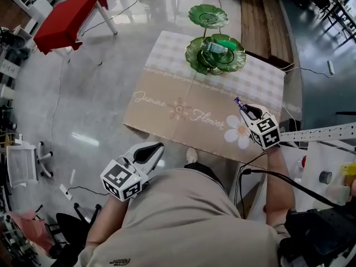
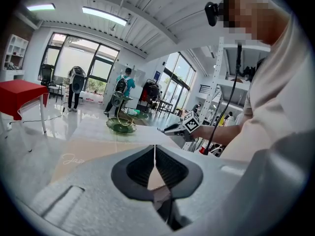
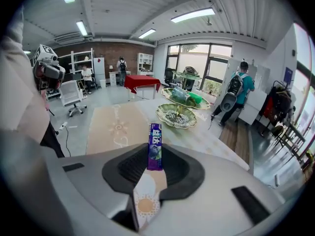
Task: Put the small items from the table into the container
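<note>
Grey floor point(image 1: 111, 71) all round, and a beige printed table point(image 1: 178, 88) ahead of you.

Nearest you is your left gripper point(image 1: 158, 146). It sits short of the table's near edge, over the floor. Its jaws are clenched tip to tip with nothing between them, as the left gripper view point(image 2: 155, 154) shows.

Next is your right gripper point(image 1: 243, 108), over the table's near right corner and above the daisy print point(image 1: 238, 133). Its jaws are clamped on the pack point(image 1: 239, 103), a purple stick. In the right gripper view the right gripper point(image 3: 155, 156) holds the pack point(image 3: 155, 144) upright. The pads grip its lower half and the top pokes out past the tips. The pack is off the table.

Further on, at the table's far edge, stands the green tiered dish stand point(image 1: 192, 57). It is well apart from both grippers. Green items point(image 1: 219, 45) lie in one of its dishes. The right gripper view has the stand point(image 3: 170, 114) dead ahead, beyond the pack.

Farthest, top left, is a red table point(image 1: 69, 18).
</note>
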